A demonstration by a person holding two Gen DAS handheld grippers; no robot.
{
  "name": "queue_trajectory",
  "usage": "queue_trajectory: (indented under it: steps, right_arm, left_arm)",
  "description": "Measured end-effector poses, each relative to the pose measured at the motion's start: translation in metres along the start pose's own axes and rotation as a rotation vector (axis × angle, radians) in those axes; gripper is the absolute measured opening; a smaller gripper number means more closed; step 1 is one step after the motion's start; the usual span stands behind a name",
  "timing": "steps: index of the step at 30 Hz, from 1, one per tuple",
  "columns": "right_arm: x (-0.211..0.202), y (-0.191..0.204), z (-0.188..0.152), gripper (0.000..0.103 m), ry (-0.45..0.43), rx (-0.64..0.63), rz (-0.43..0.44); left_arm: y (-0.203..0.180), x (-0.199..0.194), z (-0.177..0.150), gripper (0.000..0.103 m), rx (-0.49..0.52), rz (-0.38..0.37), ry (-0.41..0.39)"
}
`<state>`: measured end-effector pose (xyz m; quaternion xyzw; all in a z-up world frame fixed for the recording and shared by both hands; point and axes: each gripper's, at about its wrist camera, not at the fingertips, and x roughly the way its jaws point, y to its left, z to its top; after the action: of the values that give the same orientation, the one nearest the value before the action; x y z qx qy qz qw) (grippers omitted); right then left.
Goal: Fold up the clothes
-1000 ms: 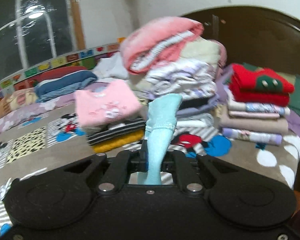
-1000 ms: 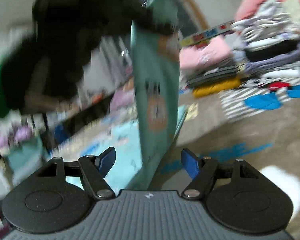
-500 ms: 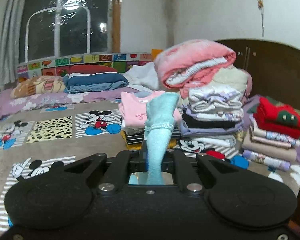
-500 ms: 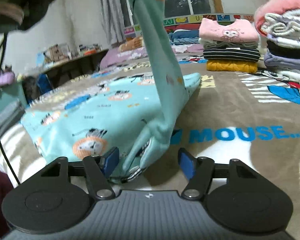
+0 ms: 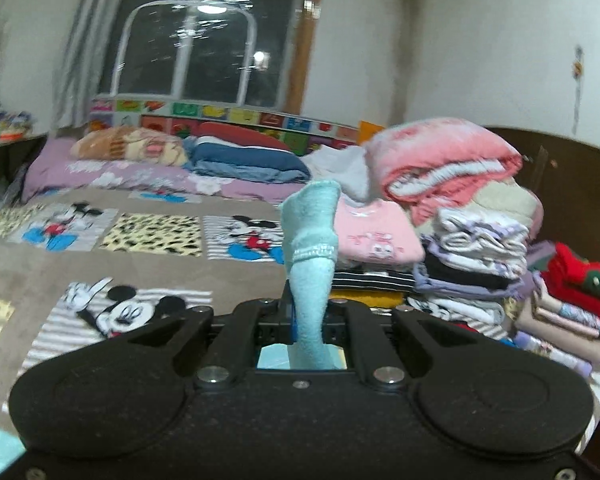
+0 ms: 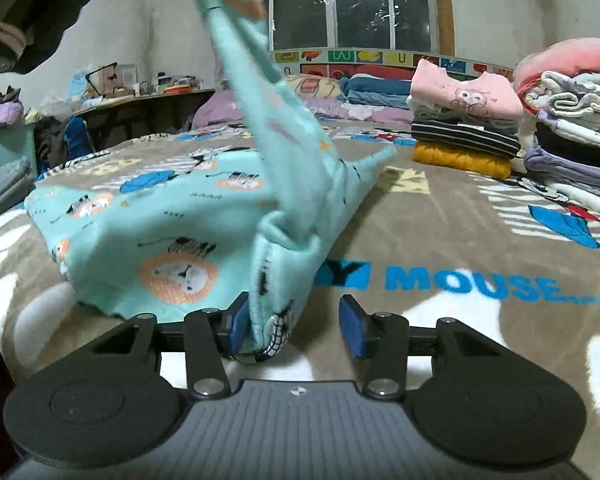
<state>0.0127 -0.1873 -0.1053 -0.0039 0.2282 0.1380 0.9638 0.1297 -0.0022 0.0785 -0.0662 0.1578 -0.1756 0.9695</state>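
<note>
A light teal child's garment point(image 6: 172, 216) with lion prints lies partly on the Mickey Mouse blanket point(image 6: 480, 248). One end of it rises steeply to the top left of the right wrist view. My left gripper point(image 5: 310, 316) is shut on a cuffed end of this teal garment point(image 5: 310, 248), which sticks up between its fingers. My right gripper point(image 6: 294, 326) is open, low over the bed. A bunched corner of the garment lies between its blue pads point(image 6: 350, 328), against the left one.
Stacks of folded clothes point(image 5: 472, 256) stand at the right on the bed, with a pink top point(image 6: 464, 90) on a striped and yellow pile. Pillows and folded bedding point(image 5: 236, 156) lie below the window. A cluttered desk point(image 6: 140, 96) stands left of the bed.
The left gripper has swung its view left and up while keeping hold of the teal end. The right gripper has come down to the bed and closer to the garment's bunched corner.
</note>
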Motion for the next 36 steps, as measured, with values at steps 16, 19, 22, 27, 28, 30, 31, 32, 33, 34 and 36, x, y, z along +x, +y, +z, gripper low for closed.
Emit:
queue_trajectory:
  steps: [16,19,22,27,28,30,31,32,33,34,36]
  right_arm:
    - [-0.018,0.016,0.004,0.042,-0.088,-0.095,-0.057]
    - [-0.007,0.017,-0.003,0.035,-0.028,-0.118,-0.061]
    - [-0.007,0.023,-0.005,0.031,-0.027,-0.165,-0.07]
    - [-0.006,0.03,-0.008,0.031,-0.027,-0.213,-0.083]
    - [-0.006,0.031,-0.008,0.031,-0.03,-0.227,-0.089]
    - [-0.007,0.034,-0.009,0.031,-0.032,-0.248,-0.098]
    - [-0.007,0.036,-0.009,0.031,-0.033,-0.257,-0.102]
    - [-0.007,0.037,-0.009,0.031,-0.034,-0.265,-0.105]
    - [-0.007,0.038,-0.009,0.031,-0.034,-0.272,-0.109]
    - [-0.008,0.039,-0.009,0.031,-0.034,-0.281,-0.112]
    - [-0.008,0.042,-0.01,0.031,-0.034,-0.305,-0.119]
  left_arm:
    - [0.078,-0.032,-0.056,0.002,-0.199,0.004,-0.036]
    - [0.092,-0.038,-0.067,0.002,-0.245,0.012,-0.053]
    - [0.104,-0.038,-0.077,0.002,-0.269,0.013,-0.045]
    - [0.119,-0.036,-0.088,0.002,-0.276,0.018,-0.02]
    - [0.123,-0.036,-0.091,0.002,-0.277,0.019,-0.015]
    - [0.127,-0.037,-0.096,0.002,-0.276,0.025,-0.003]
    - [0.13,-0.036,-0.098,0.002,-0.276,0.03,0.005]
    - [0.132,-0.035,-0.101,0.002,-0.277,0.037,0.014]
    - [0.135,-0.035,-0.103,0.002,-0.279,0.044,0.023]
    - [0.137,-0.034,-0.106,0.002,-0.283,0.047,0.034]
    - [0.141,-0.033,-0.112,0.002,-0.295,0.053,0.058]
